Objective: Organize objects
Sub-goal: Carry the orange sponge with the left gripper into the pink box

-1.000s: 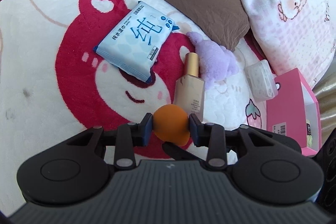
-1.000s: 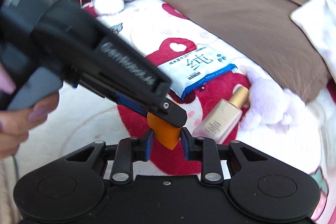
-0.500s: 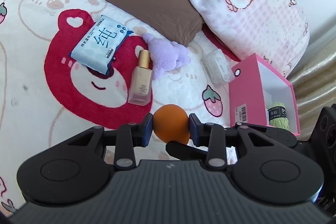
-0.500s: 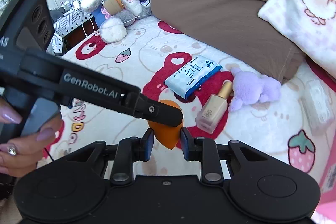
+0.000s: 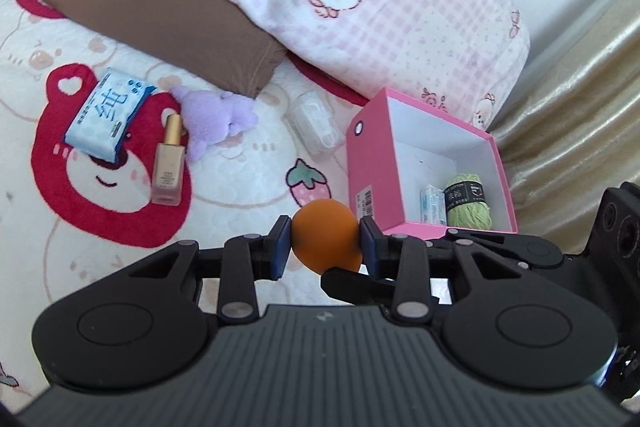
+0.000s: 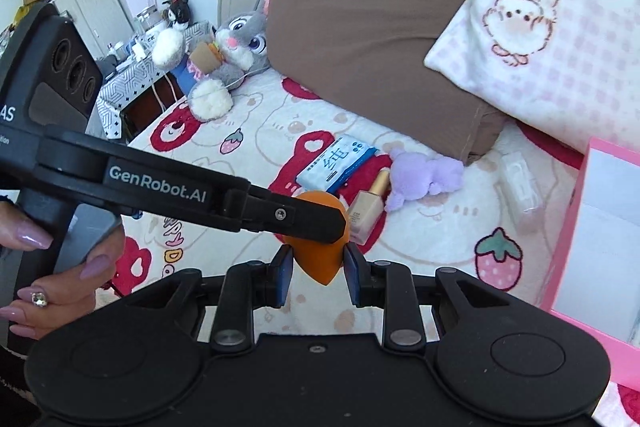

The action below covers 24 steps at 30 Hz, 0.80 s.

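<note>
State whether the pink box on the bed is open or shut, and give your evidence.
Open. The pink box has no lid on it, and its white interior shows, with a green yarn ball and a small blue packet inside.

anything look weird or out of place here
One thing: both tongs are clamped on the same orange makeup sponge at once, left tongs on its round end, right tongs on its pointed end, held in the air. Otherwise nothing looks spilled or broken; the pink box stands open on the bed.
</note>
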Each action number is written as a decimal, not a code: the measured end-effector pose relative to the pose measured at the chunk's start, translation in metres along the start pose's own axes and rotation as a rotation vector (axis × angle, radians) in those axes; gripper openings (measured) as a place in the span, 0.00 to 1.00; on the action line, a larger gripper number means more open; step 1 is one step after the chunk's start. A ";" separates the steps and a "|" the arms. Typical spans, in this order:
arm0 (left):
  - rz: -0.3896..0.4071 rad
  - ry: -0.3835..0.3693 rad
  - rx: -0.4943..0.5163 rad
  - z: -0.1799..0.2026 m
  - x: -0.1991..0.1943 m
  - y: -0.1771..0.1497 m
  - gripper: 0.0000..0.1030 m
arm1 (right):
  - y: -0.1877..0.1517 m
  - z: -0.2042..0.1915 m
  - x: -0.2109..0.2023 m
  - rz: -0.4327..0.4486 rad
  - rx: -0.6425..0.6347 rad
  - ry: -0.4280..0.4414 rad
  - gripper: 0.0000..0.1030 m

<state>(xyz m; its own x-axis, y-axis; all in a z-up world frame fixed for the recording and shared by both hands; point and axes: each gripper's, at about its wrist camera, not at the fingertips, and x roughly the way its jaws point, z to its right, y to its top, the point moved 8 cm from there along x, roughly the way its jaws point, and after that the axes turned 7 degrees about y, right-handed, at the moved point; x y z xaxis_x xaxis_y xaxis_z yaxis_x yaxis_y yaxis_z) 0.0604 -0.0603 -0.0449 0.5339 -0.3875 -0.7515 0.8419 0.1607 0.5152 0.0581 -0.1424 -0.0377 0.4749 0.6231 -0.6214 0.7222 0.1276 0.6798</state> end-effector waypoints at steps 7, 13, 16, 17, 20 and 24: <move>0.017 -0.039 0.111 0.068 0.018 0.017 0.34 | 0.004 0.036 -0.048 0.095 0.042 -0.119 0.31; 0.005 -0.070 0.176 0.117 0.044 0.029 0.34 | 0.004 0.074 -0.077 0.150 0.099 -0.203 0.31; -0.013 -0.083 0.195 0.136 0.065 0.033 0.34 | 0.001 0.097 -0.087 0.165 0.139 -0.241 0.31; -0.023 -0.087 0.199 0.142 0.073 0.034 0.34 | 0.000 0.105 -0.089 0.167 0.153 -0.255 0.31; -0.063 -0.091 0.205 0.157 0.103 0.037 0.35 | -0.005 0.132 -0.090 0.169 0.207 -0.300 0.31; -0.143 -0.079 0.156 0.170 0.153 0.034 0.35 | -0.017 0.171 -0.084 0.134 0.278 -0.365 0.31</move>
<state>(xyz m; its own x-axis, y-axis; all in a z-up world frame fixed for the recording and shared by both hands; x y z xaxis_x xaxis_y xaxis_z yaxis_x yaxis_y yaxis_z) 0.1573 -0.2684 -0.0722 0.3966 -0.4676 -0.7900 0.8831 -0.0407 0.4674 0.0920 -0.3288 -0.0636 0.6829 0.3015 -0.6654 0.7259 -0.1779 0.6644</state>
